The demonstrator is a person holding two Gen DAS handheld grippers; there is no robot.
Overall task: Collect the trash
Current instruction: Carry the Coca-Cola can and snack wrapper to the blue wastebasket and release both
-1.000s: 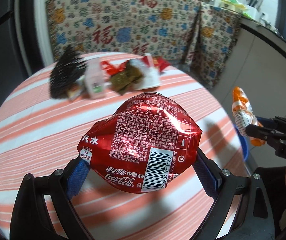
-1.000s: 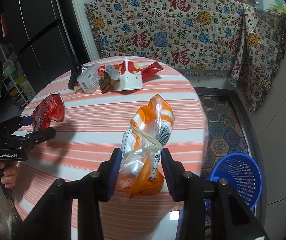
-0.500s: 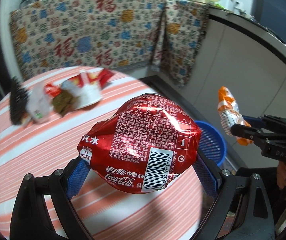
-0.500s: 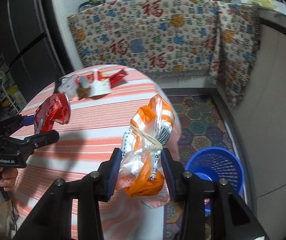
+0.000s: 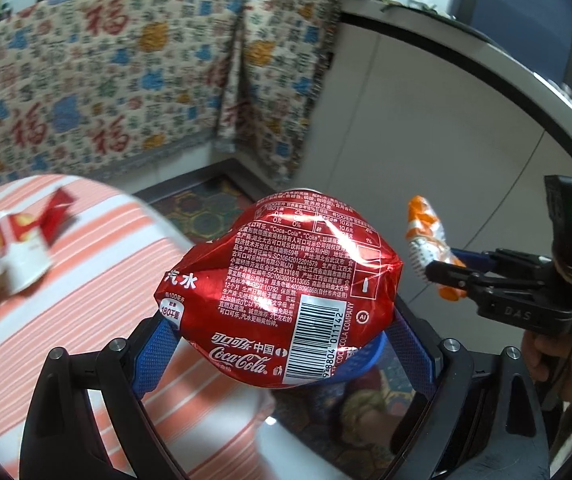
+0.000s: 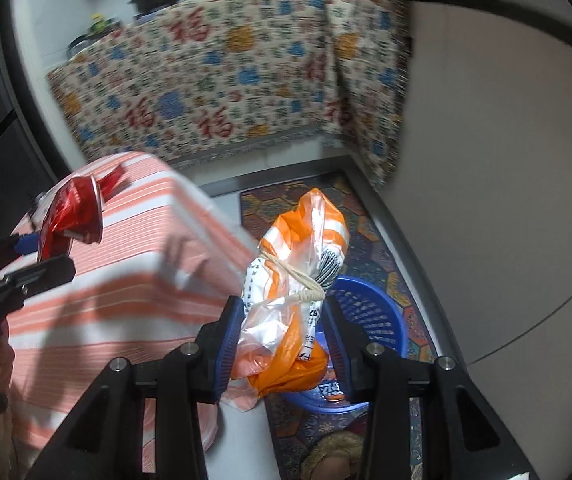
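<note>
My left gripper (image 5: 282,336) is shut on a crushed red Coca-Cola can (image 5: 286,292), held in the air past the table's right edge; the can also shows in the right wrist view (image 6: 72,216). My right gripper (image 6: 284,332) is shut on a tied orange-and-white plastic bag (image 6: 293,292), held above a blue plastic basket (image 6: 369,312) on the floor. The bag also shows in the left wrist view (image 5: 425,240). The basket's rim (image 5: 369,354) peeks out under the can.
A round table with an orange-striped cloth (image 6: 126,292) stands at left. Trash remains on it: a white paper cup (image 5: 26,256) and red wrappers (image 5: 56,212). A patterned cloth (image 6: 214,88) covers the counter behind. A white cabinet wall (image 6: 505,160) stands at right.
Both grippers have swung right, off the table toward the blue basket, each still holding its item. The basket is now directly under the bag.
</note>
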